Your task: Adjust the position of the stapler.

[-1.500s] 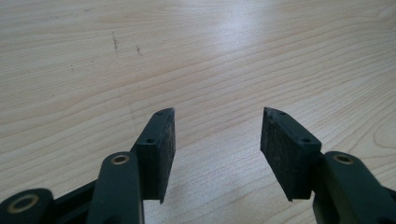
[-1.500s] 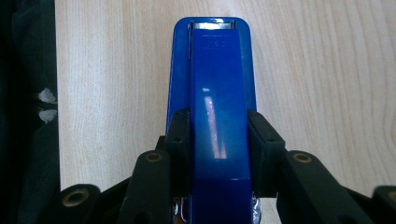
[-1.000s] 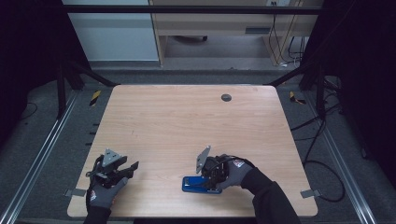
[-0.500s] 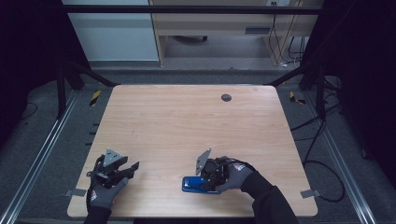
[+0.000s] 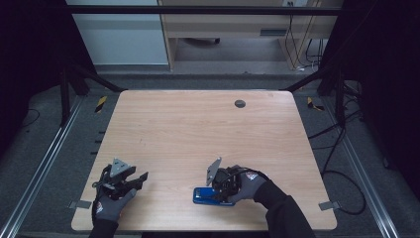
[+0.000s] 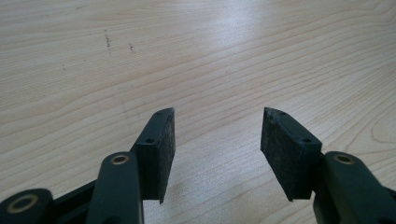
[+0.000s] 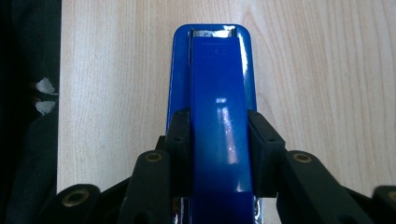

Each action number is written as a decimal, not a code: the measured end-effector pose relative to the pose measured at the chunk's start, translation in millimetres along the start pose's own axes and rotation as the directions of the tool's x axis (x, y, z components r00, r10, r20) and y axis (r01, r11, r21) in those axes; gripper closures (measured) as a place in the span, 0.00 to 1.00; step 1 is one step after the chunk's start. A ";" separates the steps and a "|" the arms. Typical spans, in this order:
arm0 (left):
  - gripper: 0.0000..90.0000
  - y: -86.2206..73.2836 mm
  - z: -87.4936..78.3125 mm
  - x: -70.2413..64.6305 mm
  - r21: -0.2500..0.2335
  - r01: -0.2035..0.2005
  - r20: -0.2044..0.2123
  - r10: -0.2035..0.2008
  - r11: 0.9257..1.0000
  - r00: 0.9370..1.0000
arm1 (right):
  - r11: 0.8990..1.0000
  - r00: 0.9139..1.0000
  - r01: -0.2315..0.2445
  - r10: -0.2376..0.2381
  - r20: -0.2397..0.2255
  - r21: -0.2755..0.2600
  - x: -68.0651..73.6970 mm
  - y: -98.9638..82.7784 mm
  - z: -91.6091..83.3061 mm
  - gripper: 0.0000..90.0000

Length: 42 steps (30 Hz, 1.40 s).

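A blue stapler (image 5: 201,196) lies flat near the front edge of the wooden table (image 5: 198,129), right of the middle. My right gripper (image 5: 212,193) comes at it from the right. In the right gripper view the stapler (image 7: 219,84) runs straight away from me, and my right gripper (image 7: 219,128) has both pads pressed against the sides of its upper arm. Those jaws have just been closing on it. My left gripper (image 5: 142,179) rests at the front left, open, and the left gripper view has bare wood between its fingertips (image 6: 217,135).
A small dark round grommet (image 5: 239,103) sits in the table top near the far edge. The table's front edge lies close beside the stapler (image 7: 60,93). Black frame rails and cables surround the table on the floor.
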<state>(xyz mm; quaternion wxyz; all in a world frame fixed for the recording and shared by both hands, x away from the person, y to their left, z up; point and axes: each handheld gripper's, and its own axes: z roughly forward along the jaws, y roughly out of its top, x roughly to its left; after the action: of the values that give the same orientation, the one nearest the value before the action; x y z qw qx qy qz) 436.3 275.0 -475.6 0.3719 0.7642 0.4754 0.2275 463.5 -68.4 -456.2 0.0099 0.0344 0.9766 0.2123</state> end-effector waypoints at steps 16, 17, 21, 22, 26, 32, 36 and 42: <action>0.50 0.1 0.0 -0.1 0.000 -0.001 0.003 0.001 1.000 1.000 | 0.996 0.996 0.090 -0.090 -0.023 0.001 -1.4 4.6 2.8 0.73; 0.50 0.1 0.1 -0.2 0.000 -0.001 0.003 0.001 1.000 1.000 | 0.995 0.995 0.096 -0.096 -0.019 0.000 -0.9 4.2 2.8 0.73; 0.50 0.1 0.3 -1.1 0.001 0.002 0.003 -0.002 1.000 1.000 | 0.996 0.996 0.084 -0.084 -0.006 -0.015 0.3 2.4 3.1 0.72; 0.50 0.1 0.3 -1.1 0.001 0.001 0.004 -0.001 1.000 1.000 | 0.996 0.997 0.082 -0.082 -0.002 -0.016 0.4 2.1 3.1 0.72; 0.50 0.0 0.6 -0.7 0.000 0.003 0.005 -0.003 1.000 1.000 | 0.998 0.999 0.054 -0.054 0.004 -0.042 2.0 0.6 0.9 0.68; 0.50 0.7 0.2 -1.2 -0.006 0.001 0.008 -0.001 1.000 1.000 | 0.988 0.999 -0.008 0.014 0.038 -0.152 6.7 -1.4 -14.1 0.67; 0.51 1.7 -1.4 -2.7 -0.013 -0.004 0.015 0.004 1.000 1.000 | 0.968 0.993 -0.056 0.079 0.088 -0.243 9.1 -4.2 -27.3 0.66; 0.55 4.9 -3.6 -7.5 -0.023 -0.017 0.036 0.018 1.000 0.999 | 0.912 0.955 -0.164 0.241 0.170 -0.375 10.9 -17.3 -42.6 0.67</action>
<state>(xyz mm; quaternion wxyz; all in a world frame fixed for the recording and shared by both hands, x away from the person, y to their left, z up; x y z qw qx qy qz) 433.1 268.3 -469.4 0.3870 0.7681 0.4591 0.2224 450.1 -101.0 -424.7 0.0981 0.1561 0.9060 0.3810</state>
